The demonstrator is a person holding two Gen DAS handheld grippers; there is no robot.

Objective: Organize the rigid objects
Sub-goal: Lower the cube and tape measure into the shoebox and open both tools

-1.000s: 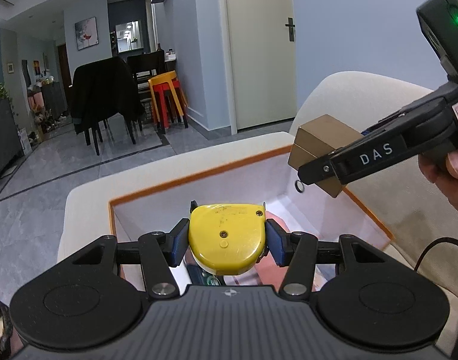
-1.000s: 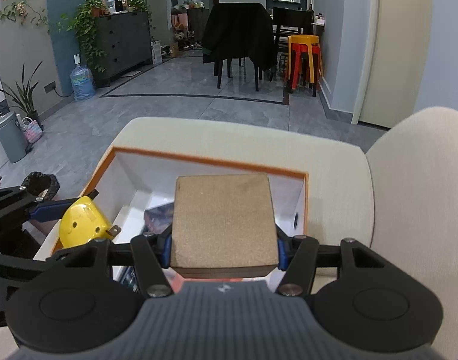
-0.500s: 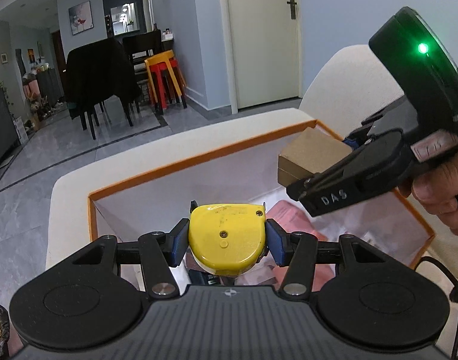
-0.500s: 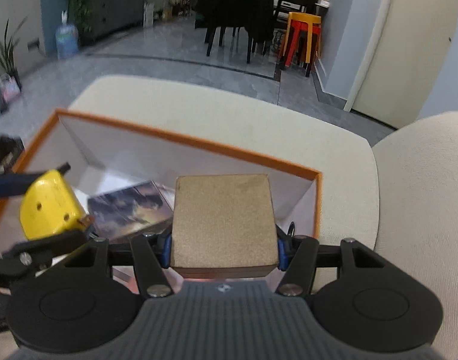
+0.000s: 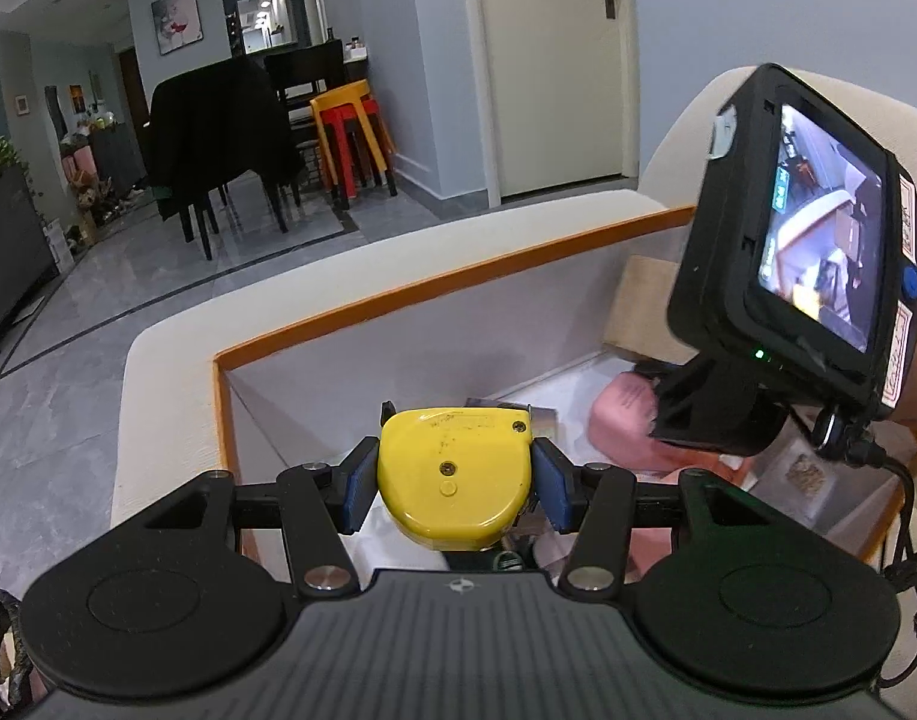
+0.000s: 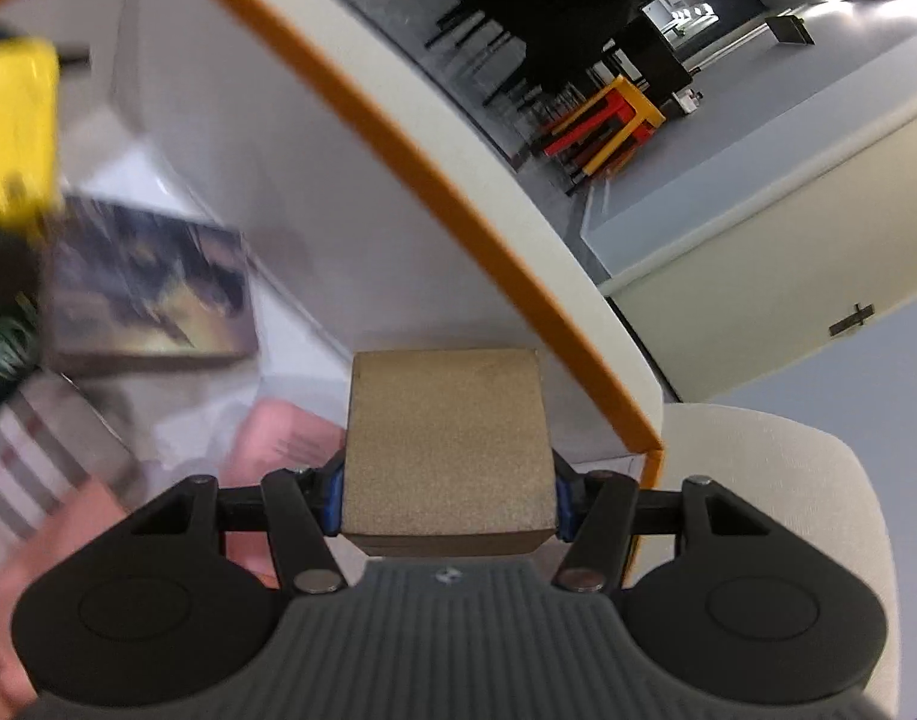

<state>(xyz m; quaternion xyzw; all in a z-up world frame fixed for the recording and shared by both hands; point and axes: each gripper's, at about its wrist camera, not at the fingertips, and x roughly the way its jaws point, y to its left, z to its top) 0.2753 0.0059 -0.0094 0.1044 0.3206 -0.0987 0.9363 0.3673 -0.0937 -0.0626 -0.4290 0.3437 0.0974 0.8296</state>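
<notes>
Gripping yellow case (image 5: 452, 476), left fingers (image 5: 357, 483) | brown block (image 6: 446, 450), right fingers (image 6: 332, 495)

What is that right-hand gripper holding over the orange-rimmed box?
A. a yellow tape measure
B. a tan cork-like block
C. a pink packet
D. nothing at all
B: the right gripper has its blue pads pressed on both sides of the tan block, which hangs over the orange-rimmed box; the yellow tape measure sits in the left gripper instead.
</notes>
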